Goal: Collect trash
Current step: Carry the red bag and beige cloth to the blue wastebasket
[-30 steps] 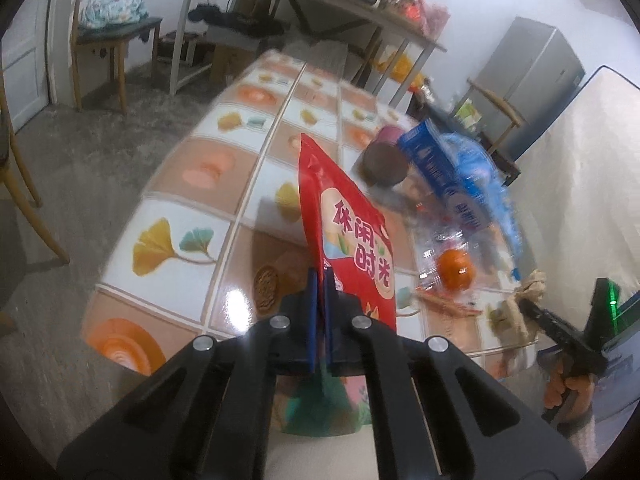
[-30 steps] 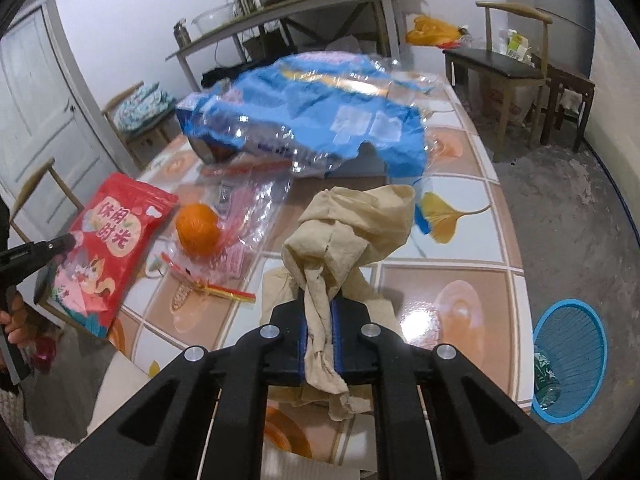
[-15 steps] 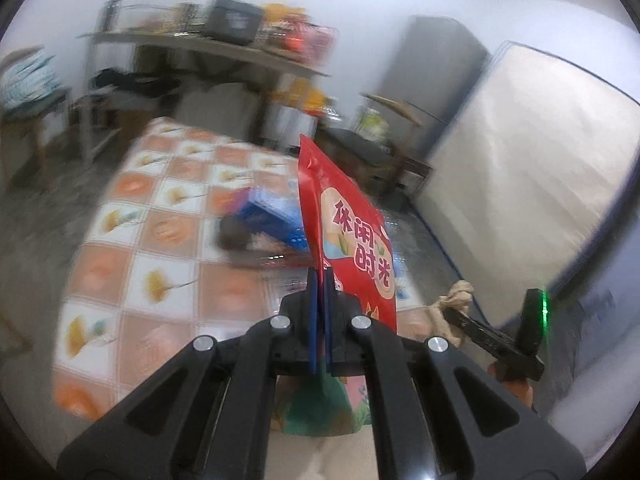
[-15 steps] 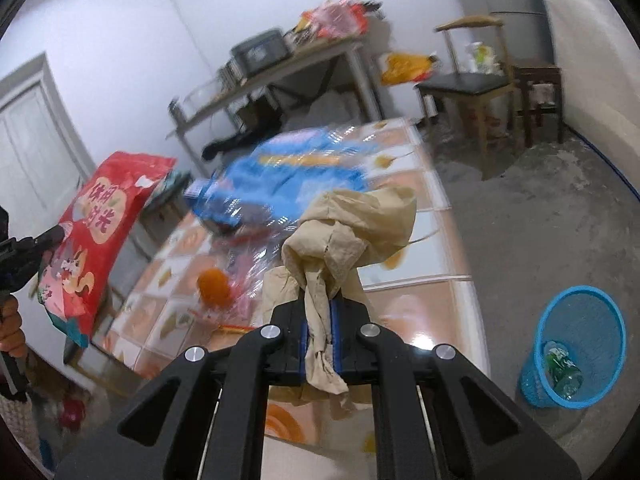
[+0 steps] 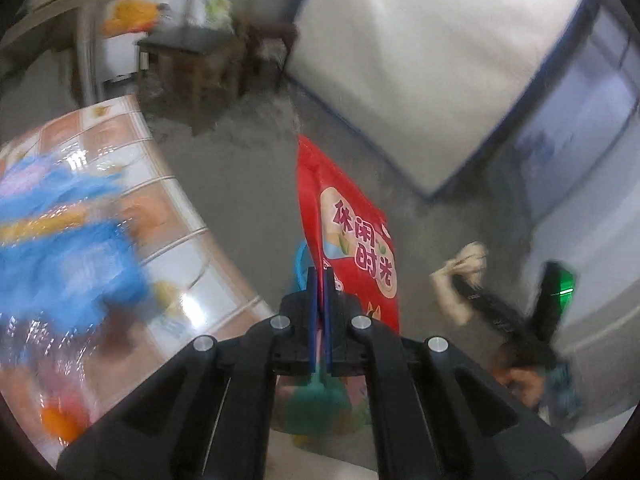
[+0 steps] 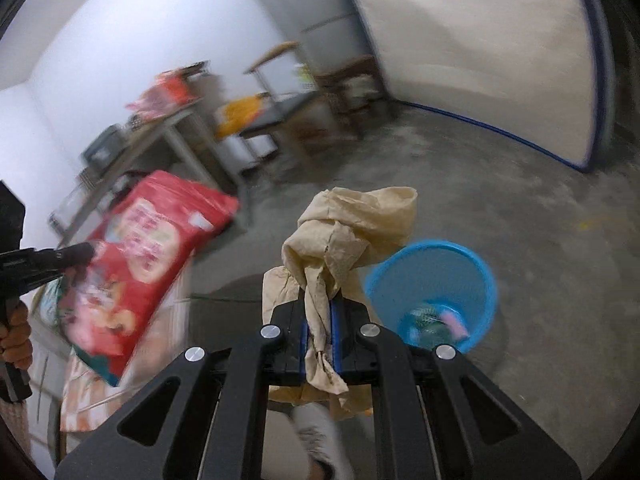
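Observation:
My left gripper [image 5: 319,280] is shut on the lower edge of a red snack bag [image 5: 352,240], which stands up in front of the camera over the grey floor. My right gripper [image 6: 319,308] is shut on a crumpled beige paper wad [image 6: 352,228]. A blue mesh waste basket [image 6: 432,276] stands on the floor just right of that wad, with some trash inside; only a sliver of the basket [image 5: 299,260] shows behind the bag in the left wrist view. From the right wrist, the red bag [image 6: 148,256] hangs at the left. From the left wrist, the paper wad [image 5: 460,276] is at the right.
The tiled table [image 5: 160,200] lies to the left, with a blue plastic wrapper [image 5: 60,256] and an orange [image 5: 60,424] on it. A mattress [image 5: 440,48] leans on the far wall. Chairs [image 5: 192,56] and a cluttered bench [image 6: 168,128] stand behind. A shoe [image 6: 316,436] shows below the right gripper.
Both grippers have swung off the table toward the floor at its right, carrying the red bag and the paper wad. The blue basket now sits close beside the right gripper.

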`<act>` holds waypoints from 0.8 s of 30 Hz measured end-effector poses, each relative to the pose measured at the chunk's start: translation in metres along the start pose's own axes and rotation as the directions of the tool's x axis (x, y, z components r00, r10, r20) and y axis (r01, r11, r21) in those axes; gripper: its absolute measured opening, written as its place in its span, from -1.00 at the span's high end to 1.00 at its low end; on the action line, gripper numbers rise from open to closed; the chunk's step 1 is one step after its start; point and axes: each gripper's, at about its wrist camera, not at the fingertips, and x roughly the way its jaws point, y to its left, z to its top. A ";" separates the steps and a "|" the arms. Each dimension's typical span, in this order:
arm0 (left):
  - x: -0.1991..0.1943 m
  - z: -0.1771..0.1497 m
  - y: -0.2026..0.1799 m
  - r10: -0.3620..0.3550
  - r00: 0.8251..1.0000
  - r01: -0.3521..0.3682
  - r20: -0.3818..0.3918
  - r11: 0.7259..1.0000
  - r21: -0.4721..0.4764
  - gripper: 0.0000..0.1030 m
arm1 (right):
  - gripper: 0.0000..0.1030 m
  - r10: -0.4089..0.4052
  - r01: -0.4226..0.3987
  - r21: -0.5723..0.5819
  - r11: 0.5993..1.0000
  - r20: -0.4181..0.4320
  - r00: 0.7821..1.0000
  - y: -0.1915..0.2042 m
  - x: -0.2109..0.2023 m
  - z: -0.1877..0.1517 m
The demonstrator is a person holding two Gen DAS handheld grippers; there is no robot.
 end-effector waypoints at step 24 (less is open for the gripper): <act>0.372 0.025 -0.006 0.041 0.820 -0.238 -0.571 0.932 -0.274 0.66 | 0.83 -0.132 0.173 0.114 0.978 -0.301 0.944 -0.130 0.186 -0.007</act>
